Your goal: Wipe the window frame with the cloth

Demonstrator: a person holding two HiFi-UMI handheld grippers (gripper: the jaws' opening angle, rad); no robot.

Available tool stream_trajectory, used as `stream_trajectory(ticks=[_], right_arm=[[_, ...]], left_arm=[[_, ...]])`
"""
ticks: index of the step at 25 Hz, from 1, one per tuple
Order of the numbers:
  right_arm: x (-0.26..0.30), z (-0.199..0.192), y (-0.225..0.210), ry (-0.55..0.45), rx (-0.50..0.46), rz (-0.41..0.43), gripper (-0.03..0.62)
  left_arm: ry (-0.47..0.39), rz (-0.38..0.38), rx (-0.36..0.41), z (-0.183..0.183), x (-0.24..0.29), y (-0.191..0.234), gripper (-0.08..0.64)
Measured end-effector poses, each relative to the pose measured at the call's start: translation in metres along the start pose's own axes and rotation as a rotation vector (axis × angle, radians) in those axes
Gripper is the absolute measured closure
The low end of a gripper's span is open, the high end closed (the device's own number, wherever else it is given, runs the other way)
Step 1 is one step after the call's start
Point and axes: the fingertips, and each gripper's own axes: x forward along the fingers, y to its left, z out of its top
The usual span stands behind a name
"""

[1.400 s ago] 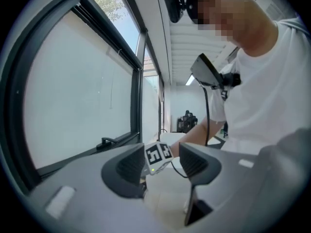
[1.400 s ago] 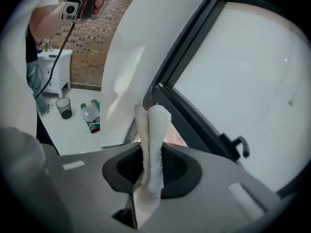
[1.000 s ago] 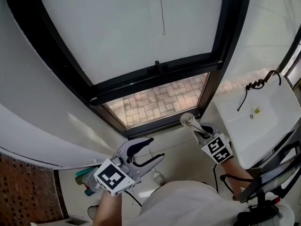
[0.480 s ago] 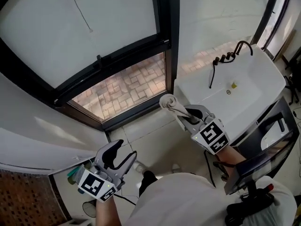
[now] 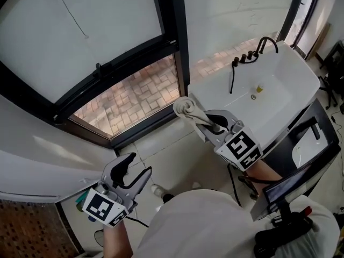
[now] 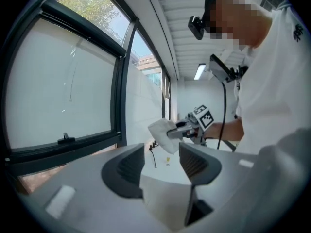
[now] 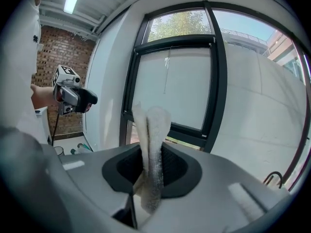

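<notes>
Your head has turned toward the washbasin (image 5: 293,90) since a second ago, so it fills more of the head view. The right gripper (image 5: 207,123) has kept the cloth (image 5: 185,107) just below the foot of the vertical post of the window frame (image 5: 173,36). The fingers (image 7: 177,171) of this gripper are closed tight on the cloth, which stands up between them as a folded white wad. The left gripper (image 5: 137,170) is to the left of the post and further back from the frame. Its fingers (image 6: 126,171) are wide apart with nothing between them.

Wiping has not begun, I judge, because the cloth looks apart from the frame. To do it well, bring the free end of the wad flat against the black post, and not the fingers themselves. Press lightly and follow the post in one long line before you go along the bottom rail. Keep the grip firm, since the cloth may slip out when it drags on the frame.

The left gripper view shows from the side that the cloth hangs in the air, clear of the frame; the head view cannot settle this. The right gripper view shows how deep the cloth sits between the fingers, and also a brick wall (image 7: 58,76) behind the left gripper. The head view alone shows both grippers together against the frame.
</notes>
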Motion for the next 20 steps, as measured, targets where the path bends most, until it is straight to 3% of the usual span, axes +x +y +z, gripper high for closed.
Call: stream_trajectory(ticks=[6,20], right_arm=[[-0.001,0.017,0.015,-0.027,0.005,0.018,0.518],[-0.016,0.013,0.04,-0.032,-0.001,0.035,0.518]], left_arm=[[0.005,-0.008,0.0,-0.003,-0.009,-0.008,0.318],[-0.005,-0.023,-0.023,-0.014,-0.026,-0.032,0.318]])
